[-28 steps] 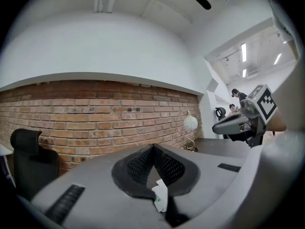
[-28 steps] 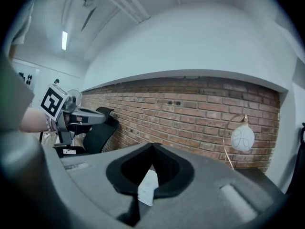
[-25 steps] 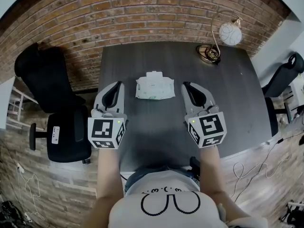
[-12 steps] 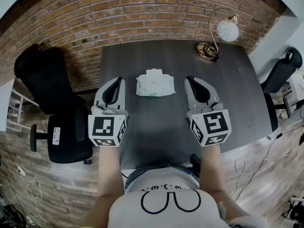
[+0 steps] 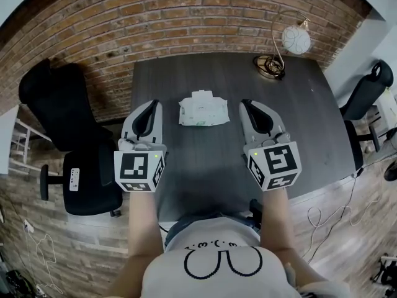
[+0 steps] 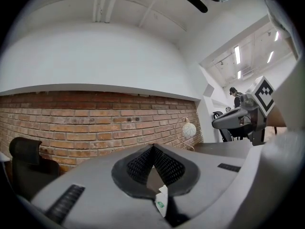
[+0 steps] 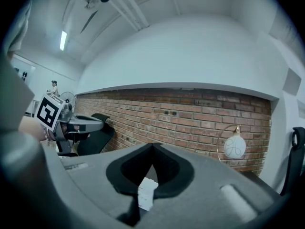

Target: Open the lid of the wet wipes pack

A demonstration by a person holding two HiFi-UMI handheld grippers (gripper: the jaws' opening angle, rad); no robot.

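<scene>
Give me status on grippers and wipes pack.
Left gripper shut, empty. Right gripper shut, empty. Wet wipes pack flat on table between them, untouched. Nothing in the way.

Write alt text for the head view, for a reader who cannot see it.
A wet wipes pack lies on a dark table, between the left gripper and the right gripper, both shut and apart from it. A globe lamp stands at the table's far right corner, with a brick wall behind.
</scene>
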